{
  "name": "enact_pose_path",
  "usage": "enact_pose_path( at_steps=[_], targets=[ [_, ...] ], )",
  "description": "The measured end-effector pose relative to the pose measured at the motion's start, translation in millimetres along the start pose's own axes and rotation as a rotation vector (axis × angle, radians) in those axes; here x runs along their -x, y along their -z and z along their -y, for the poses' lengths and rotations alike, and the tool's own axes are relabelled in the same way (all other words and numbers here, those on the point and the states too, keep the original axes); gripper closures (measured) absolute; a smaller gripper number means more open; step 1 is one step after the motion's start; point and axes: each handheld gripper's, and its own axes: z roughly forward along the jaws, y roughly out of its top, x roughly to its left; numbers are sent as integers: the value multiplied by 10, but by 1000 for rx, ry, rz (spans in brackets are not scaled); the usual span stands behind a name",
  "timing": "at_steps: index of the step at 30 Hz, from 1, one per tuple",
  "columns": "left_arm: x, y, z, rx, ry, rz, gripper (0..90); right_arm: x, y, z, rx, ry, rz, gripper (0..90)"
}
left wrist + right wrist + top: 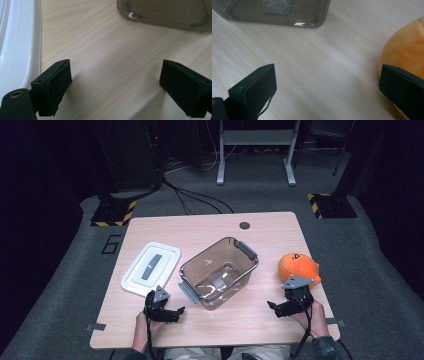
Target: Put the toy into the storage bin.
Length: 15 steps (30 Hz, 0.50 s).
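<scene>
Beside the orange toy (298, 266), right gripper (280, 308) spread and empty, left gripper (170, 314) spread too: approach step, next close on toy, carry to bin (220, 272).

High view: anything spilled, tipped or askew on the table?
Nothing stands out. The clear bin stands upright and empty, its white lid flat beside it, and the orange plush toy sits near the right tool. No spills.

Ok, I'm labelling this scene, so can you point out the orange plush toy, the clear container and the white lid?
orange plush toy (298, 266): high view, middle of its rounded top.
clear container (248, 251): high view, grey handle on its far rim.
white lid (167, 253): high view, flat white part near its far right corner.
</scene>
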Motion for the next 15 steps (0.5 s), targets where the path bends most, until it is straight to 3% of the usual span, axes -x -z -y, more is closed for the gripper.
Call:
enact_pose_path(
  at_steps=[4, 15],
  targets=[
    [4, -3, 1, 4, 6, 0, 103, 74, 83, -77, -1, 27, 16, 5],
    [1, -2, -1, 0, 3, 1, 103, 349, 241, -257, 26, 24, 38, 0]
  ],
)
